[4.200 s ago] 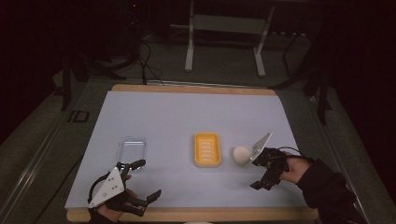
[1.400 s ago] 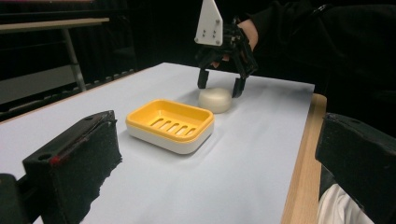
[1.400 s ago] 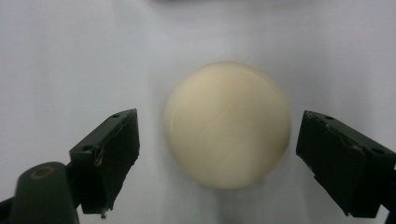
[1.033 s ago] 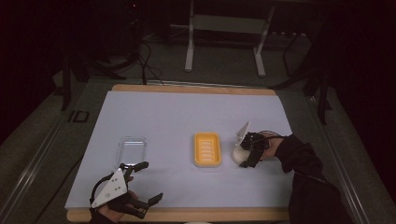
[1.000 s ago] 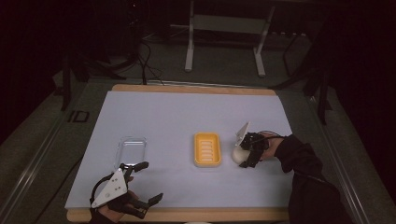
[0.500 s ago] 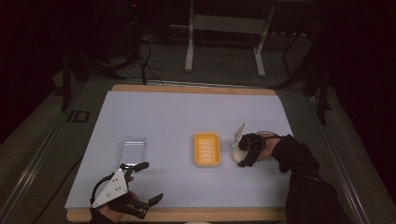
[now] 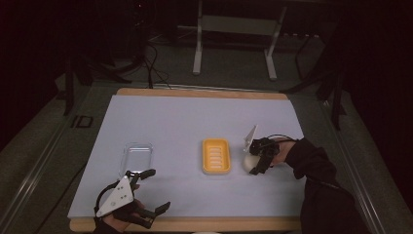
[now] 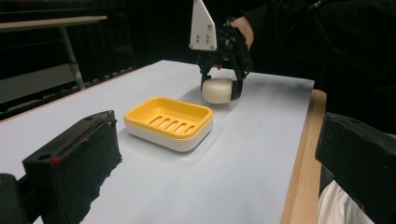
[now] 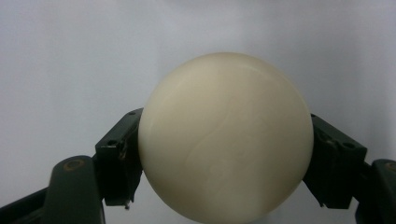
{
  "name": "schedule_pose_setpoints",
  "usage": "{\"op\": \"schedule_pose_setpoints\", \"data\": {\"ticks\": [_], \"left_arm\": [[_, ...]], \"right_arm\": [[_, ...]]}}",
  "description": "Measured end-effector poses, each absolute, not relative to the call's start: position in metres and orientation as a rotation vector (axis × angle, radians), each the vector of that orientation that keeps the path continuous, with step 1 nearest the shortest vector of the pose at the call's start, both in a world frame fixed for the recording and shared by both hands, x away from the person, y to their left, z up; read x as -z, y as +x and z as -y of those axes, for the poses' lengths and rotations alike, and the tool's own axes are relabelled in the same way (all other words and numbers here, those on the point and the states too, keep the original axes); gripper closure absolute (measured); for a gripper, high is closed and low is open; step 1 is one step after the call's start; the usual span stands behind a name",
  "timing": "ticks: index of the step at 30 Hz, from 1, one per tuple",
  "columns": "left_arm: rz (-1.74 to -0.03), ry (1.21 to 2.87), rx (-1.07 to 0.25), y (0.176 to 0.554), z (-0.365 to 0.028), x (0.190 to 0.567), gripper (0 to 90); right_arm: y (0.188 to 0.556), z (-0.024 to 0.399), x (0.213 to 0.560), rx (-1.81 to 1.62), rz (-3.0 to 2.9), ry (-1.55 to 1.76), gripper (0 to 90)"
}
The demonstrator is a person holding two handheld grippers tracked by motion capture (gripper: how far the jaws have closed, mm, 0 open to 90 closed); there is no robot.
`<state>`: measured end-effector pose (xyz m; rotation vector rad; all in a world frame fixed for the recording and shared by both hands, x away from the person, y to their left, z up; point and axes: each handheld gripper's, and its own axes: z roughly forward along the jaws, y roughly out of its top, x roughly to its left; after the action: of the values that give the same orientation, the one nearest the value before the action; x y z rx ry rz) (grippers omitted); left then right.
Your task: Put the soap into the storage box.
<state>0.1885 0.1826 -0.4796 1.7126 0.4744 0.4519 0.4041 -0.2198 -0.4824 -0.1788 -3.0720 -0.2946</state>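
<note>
Over at the near left corner of the table (image 7: 165, 117), the left gripper (image 7: 148, 195) rests low in the person's hand, its fingers spread wide with nothing between them; in the left gripper view the two black pads stand far apart at the bottom corners. Just beyond it, toward the left edge, lies a clear plastic lid (image 7: 136, 156), flat on the pale blue surface.

Near the middle of the table sits the yellow soap dish (image 7: 215, 156), a rounded rectangle with slots in its floor and a white underside, its long axis running from the near edge toward the far edge.

Just beside the dish, on its right, is the soap (image 7: 251, 161), a smooth cream-white bar, rounded all over and faintly glossy, with no marking I can see. In the left gripper view it looks a little wider than tall, its long axis lying roughly level with the table, and it seems to rest on the surface or barely above it; I cannot tell which. The right gripper (image 7: 256, 158) comes down on it from above, fingers closed against its two opposite sides, as the right gripper view shows plainly. A dark sleeve (image 7: 311, 165) reaches in from the right edge.
</note>
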Motion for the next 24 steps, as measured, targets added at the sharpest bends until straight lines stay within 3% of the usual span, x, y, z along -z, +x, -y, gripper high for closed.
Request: {"op": "schedule_pose_setpoints", "data": {"ticks": [24], "left_arm": [[-0.472,1.719,-0.448,0.189,-0.183,0.48,0.1]], "right_arm": [[0.396,0.203,0.426,0.332,3.118,-0.044,24.5]]}}
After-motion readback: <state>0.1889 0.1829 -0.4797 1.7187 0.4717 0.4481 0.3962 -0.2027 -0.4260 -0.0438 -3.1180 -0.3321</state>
